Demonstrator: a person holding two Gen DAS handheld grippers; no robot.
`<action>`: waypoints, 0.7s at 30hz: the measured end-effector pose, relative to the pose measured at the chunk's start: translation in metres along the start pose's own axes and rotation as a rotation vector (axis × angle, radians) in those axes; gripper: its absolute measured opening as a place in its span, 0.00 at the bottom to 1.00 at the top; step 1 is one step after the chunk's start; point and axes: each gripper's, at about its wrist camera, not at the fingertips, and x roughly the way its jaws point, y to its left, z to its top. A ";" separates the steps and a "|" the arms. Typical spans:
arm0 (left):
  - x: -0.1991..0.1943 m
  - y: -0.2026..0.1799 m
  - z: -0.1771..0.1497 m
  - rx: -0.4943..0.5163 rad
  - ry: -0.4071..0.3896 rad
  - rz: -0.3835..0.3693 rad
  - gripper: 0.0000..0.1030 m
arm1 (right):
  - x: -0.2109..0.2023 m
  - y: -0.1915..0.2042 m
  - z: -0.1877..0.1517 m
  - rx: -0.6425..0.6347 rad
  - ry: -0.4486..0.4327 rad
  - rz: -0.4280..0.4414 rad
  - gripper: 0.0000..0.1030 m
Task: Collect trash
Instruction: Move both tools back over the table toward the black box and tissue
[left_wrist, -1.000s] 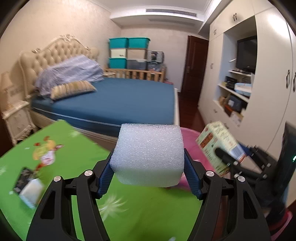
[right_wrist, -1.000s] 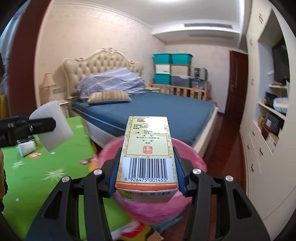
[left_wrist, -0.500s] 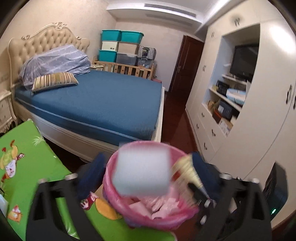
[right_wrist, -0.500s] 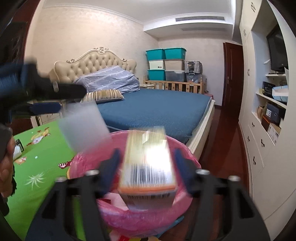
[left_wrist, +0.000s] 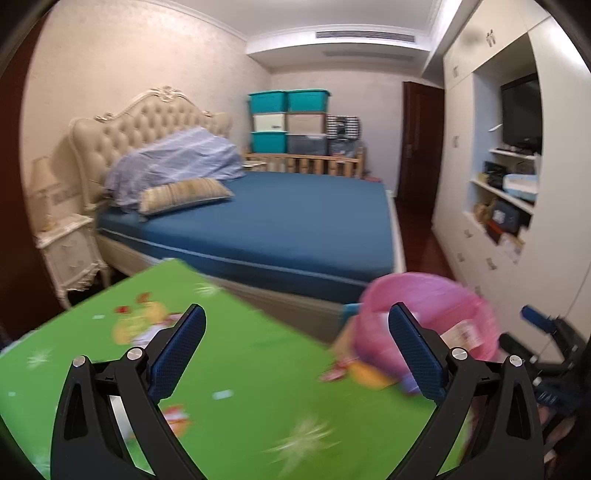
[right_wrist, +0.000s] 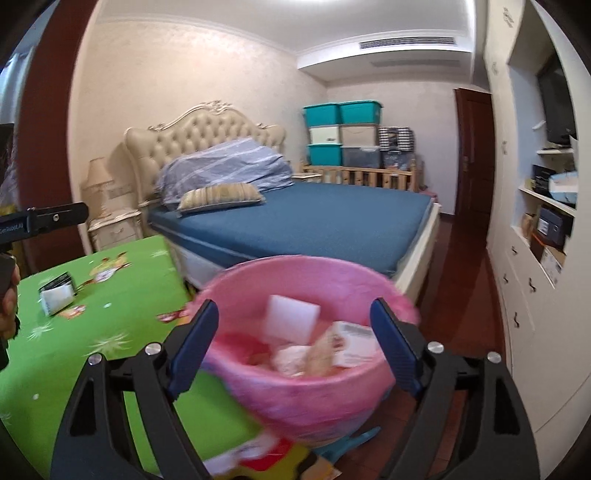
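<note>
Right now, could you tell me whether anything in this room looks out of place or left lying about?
One thing stands out: a small black-and-white packet lies loose on the green play mat, away from the pink bin. The white foam block and the printed carton are inside the bin. Nothing looks spilled or damaged.

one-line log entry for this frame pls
left hand-held gripper: opening, empty | right hand-held gripper: opening, empty, over bin | foam block, carton: in pink bin | left on mat: small packet

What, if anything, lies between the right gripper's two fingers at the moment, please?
Nothing held: the right gripper is opening, and the right wrist view shows only the pink bin beyond, with the foam block inside.
</note>
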 end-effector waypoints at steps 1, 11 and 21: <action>-0.008 0.016 -0.004 0.003 0.002 0.033 0.92 | 0.003 0.013 0.001 0.000 0.010 0.024 0.79; -0.094 0.155 -0.051 0.013 -0.004 0.379 0.92 | 0.034 0.191 -0.003 -0.089 0.134 0.231 0.79; -0.123 0.241 -0.101 -0.018 0.075 0.475 0.93 | 0.062 0.318 -0.008 -0.156 0.248 0.283 0.79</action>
